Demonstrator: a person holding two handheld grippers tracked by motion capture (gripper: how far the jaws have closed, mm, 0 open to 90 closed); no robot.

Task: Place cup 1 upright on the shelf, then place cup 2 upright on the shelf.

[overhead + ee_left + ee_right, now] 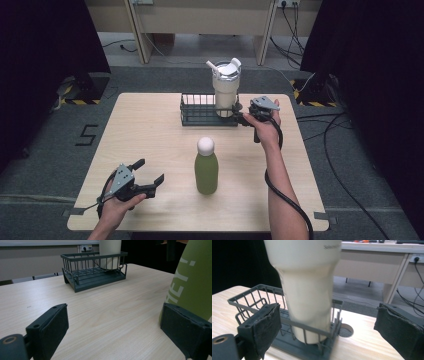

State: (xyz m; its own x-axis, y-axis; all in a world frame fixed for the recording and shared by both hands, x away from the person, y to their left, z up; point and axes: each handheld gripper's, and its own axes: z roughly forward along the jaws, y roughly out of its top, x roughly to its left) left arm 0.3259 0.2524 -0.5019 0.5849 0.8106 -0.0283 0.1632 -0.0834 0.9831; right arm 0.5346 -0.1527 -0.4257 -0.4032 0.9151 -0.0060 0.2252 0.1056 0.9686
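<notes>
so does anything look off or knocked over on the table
Nothing stands out. The cream tumbler stands upright in the wire basket, and the green bottle stands upright on the table. No spills.

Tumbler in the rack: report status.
Right claw open, facing tumbler, no contact. Tumbler upright in wire rack. Left claw open, idle. Rack wall fronts tumbler base.

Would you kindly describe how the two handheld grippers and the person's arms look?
Both the left gripper and the right gripper are black with two padded jaws, each topped by a grey three-cornered plate. A black cable trails along the right forearm. The forearms are bare, without sleeves.
</notes>
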